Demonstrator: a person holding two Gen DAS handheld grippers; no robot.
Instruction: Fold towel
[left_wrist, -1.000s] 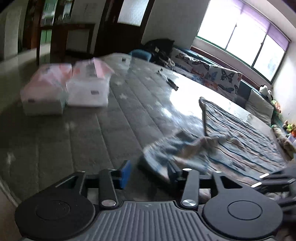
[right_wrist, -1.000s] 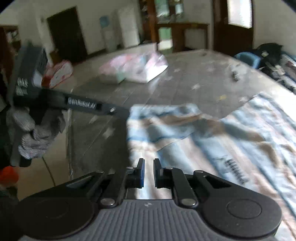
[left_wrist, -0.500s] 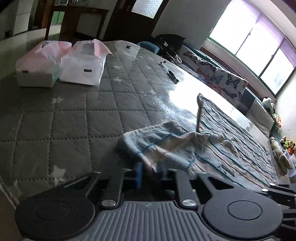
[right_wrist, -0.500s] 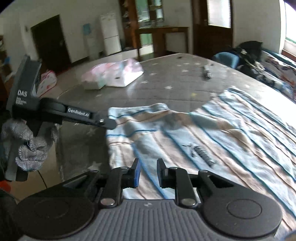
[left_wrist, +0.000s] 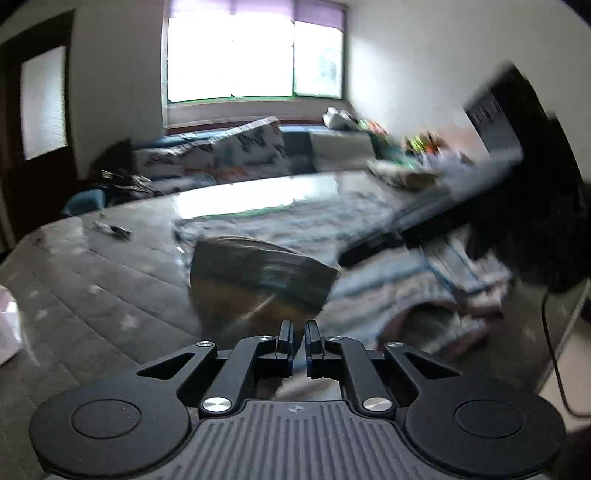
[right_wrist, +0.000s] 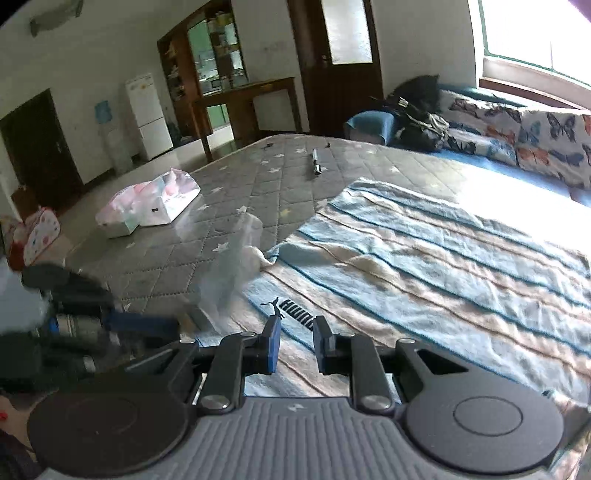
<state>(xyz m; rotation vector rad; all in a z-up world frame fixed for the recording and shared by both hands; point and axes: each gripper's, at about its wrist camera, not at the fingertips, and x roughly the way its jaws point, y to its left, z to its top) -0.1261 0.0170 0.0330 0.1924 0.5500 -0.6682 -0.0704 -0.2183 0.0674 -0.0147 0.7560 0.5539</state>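
Observation:
A blue-and-beige striped towel (right_wrist: 424, 258) lies spread on a grey quilted mattress (right_wrist: 240, 177). My left gripper (left_wrist: 299, 338) is shut on one corner of it. That corner rises as a curled, blurred flap (left_wrist: 258, 273) just ahead of the fingers. In the right wrist view the left gripper (right_wrist: 173, 326) is a dark blur at the left, with the raised corner (right_wrist: 236, 266) smeared above it. My right gripper (right_wrist: 298, 332) hovers over the towel's near edge by a black logo, its jaws a little apart with nothing pinched. It shows as a dark streak (left_wrist: 354, 254) in the left wrist view.
Two plastic-wrapped packs (right_wrist: 147, 203) sit far left on the mattress, and a pen-like object (right_wrist: 317, 162) lies near the far edge. A sofa with butterfly cushions (right_wrist: 517, 140) and a black bag (right_wrist: 417, 118) stand beyond. A cable (left_wrist: 554, 350) hangs off the right side.
The left gripper closed on the towel's corner, then rolled and swung across with it, raising the corner. The right gripper's jaws widened slightly as it moved further over the towel.

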